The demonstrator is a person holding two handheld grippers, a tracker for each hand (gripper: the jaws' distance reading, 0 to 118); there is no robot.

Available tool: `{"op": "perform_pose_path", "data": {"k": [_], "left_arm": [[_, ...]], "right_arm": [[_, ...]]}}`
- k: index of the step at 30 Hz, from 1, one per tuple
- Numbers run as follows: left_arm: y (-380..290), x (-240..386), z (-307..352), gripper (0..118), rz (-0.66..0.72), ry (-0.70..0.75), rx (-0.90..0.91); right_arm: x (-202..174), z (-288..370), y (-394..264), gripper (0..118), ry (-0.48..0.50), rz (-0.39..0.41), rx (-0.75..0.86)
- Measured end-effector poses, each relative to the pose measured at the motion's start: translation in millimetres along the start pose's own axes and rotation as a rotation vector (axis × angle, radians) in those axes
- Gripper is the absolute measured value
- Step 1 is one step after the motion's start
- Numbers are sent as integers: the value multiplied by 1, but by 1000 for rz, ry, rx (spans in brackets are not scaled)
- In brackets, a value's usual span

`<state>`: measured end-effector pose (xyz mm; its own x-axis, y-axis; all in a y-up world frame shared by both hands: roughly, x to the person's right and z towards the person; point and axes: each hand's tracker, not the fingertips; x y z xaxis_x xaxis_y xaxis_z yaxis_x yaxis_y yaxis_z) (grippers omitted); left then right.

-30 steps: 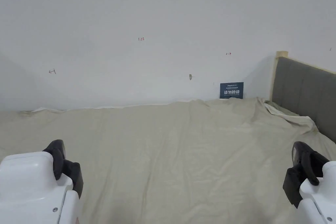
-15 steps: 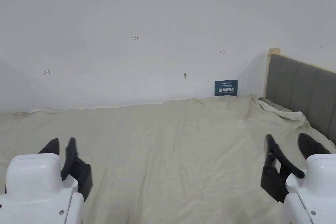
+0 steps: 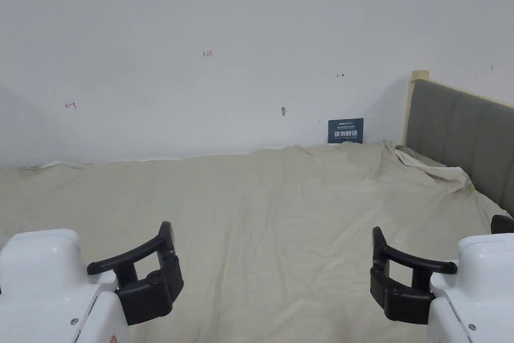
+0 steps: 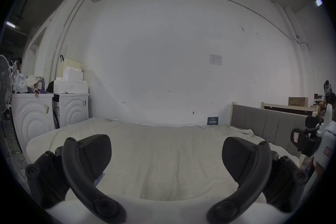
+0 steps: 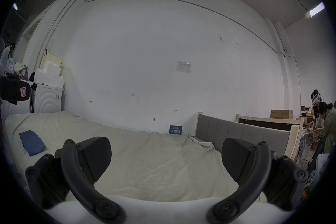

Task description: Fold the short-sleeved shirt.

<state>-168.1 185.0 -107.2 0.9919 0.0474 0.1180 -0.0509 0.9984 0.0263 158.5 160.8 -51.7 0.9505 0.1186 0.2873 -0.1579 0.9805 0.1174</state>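
Two pairs of tongs hang low over a bed, each with its jaws spread wide and nothing between them. The left tongs and the right tongs point toward the far wall, side by side and well apart; in the head view the left tongs and right tongs sit at the bottom corners.

Beneath and ahead of both lies a creased beige sheet covering the bed. A folded blue shirt rests on the sheet well to the left of the right tongs, near the bed's left edge, touched by neither pair.

To the right of the right tongs stands a grey padded headboard in a pale wood frame. Beyond the sheet, at the foot of the white wall, leans a small dark blue sign with white writing too small to make out. Small red marks dot the wall, among them arrows and a number that cannot be read with certainty.

Far left of the tongs stand two white washing machines topped with white foam boxes. Far right, two people stand at a cluttered spot.
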Motion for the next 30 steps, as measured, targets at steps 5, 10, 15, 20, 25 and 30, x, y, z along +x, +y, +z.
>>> {"op": "perform_pose_path", "data": {"k": [5, 10, 15, 20, 25, 30], "left_arm": [[-11, 5, -1, 118, -26, -9, -9], [-11, 13, -8, 118, 4, 146, -75], [-15, 2, -11, 118, 106, 53, -129], [-17, -4, -14, 118, 137, 38, -137], [-17, -7, -16, 118, 129, 107, -123], [-13, -12, -16, 118, 197, 106, -117]], "right_arm": [[-6, -2, -1, 118, 7, 1, -24], [-11, 3, -4, 118, 17, 4, -32], [-15, 4, -5, 118, 28, 4, -45], [-16, 5, -6, 118, 32, 8, -51], [-17, 5, -8, 118, 33, 3, -65], [-19, 4, -10, 118, 36, -2, -70]]}}
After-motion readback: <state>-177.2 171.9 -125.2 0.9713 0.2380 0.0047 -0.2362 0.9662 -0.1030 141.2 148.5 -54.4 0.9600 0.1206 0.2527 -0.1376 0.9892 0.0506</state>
